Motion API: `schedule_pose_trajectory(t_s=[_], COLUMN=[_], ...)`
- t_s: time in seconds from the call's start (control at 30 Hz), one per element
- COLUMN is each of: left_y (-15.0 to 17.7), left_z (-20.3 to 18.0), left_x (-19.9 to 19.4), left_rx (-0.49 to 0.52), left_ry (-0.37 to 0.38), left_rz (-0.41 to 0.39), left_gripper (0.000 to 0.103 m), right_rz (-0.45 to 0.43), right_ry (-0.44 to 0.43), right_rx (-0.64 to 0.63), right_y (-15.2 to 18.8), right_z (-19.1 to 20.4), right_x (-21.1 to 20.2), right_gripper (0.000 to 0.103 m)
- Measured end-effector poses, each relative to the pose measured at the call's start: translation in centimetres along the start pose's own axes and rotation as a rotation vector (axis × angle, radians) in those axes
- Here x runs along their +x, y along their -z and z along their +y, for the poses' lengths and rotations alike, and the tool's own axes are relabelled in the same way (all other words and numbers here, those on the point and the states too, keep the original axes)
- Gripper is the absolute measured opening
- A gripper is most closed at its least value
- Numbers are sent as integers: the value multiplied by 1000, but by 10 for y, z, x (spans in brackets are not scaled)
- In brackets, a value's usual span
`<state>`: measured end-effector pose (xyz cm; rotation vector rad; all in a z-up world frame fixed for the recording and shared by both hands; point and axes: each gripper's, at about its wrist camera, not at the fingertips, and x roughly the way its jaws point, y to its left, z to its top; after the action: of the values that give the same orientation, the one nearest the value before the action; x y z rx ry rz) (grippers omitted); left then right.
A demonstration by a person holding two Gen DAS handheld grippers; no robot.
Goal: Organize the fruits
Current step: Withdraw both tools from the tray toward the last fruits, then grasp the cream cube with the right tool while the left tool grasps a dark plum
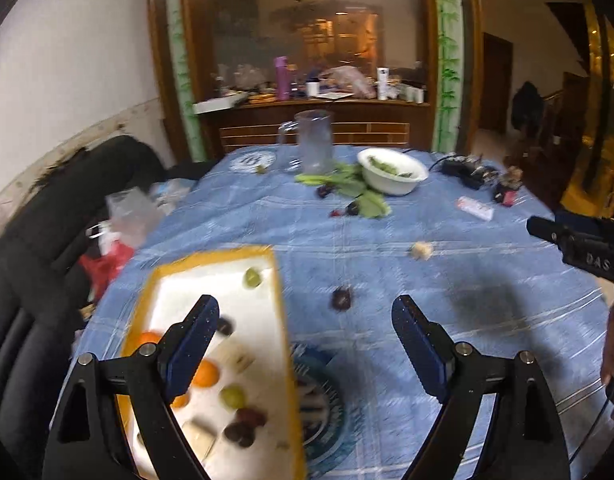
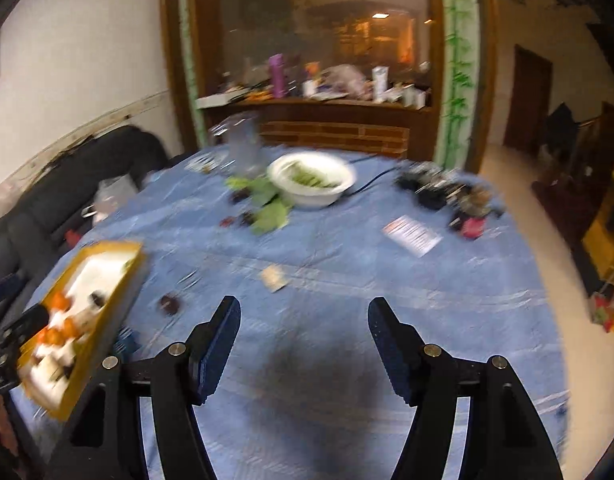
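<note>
A yellow-rimmed white tray (image 1: 281,312) lies on the blue tablecloth at the near left. It holds oranges (image 1: 207,374), green grapes (image 1: 252,278), dark fruits (image 1: 249,418) and pale pieces. My left gripper (image 1: 305,314) is open and empty, its left finger above the tray. A dark fruit (image 1: 341,298) lies on the cloth just right of the tray, and a pale piece (image 1: 422,250) lies farther right. My right gripper (image 2: 303,314) is open and empty over bare cloth. The right wrist view shows the tray (image 2: 125,280) at left, the dark fruit (image 2: 169,304) and the pale piece (image 2: 273,278).
A white bowl (image 1: 393,190) of greens, green leaves (image 1: 369,204) with small dark fruits, and a clear jug (image 1: 315,142) stand at the table's far side. Dark gadgets (image 1: 467,170) and a packet (image 1: 475,208) lie at far right. Black chairs (image 1: 47,240) and bags stand left.
</note>
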<state>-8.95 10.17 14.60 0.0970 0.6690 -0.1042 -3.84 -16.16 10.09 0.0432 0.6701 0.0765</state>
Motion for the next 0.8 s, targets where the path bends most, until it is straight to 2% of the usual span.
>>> schedule_pose_trajectory(t_s=[0.17, 0.23, 0.3, 0.4, 0.53, 0.7, 0.8], left_y=[-44, -58, -62, -51, -24, -3, 0], left_z=[-8, -14, -18, -26, -29, -24, -23], left_x=[23, 43, 65, 106, 141, 165, 172], left_rx=[0, -5, -19, -23, -23, -27, -32], left_ry=[52, 99, 114, 124, 147, 128, 128], left_rz=[1, 23, 61, 154, 246, 292, 318], left_gripper=[88, 88, 88, 88, 87, 85, 80], right_rz=[-35, -30, -13, 37, 92, 148, 171], right_ry=[64, 52, 14, -68, -107, -133, -137], right_rx=[-1, 3, 25, 52, 46, 24, 4], right_y=[-34, -37, -33, -21, -8, 1, 4], right_z=[-25, -26, -24, -14, 1, 18, 29], right_x=[1, 12, 31, 70, 117, 158, 173], right_gripper=[75, 75, 75, 75, 73, 70, 70])
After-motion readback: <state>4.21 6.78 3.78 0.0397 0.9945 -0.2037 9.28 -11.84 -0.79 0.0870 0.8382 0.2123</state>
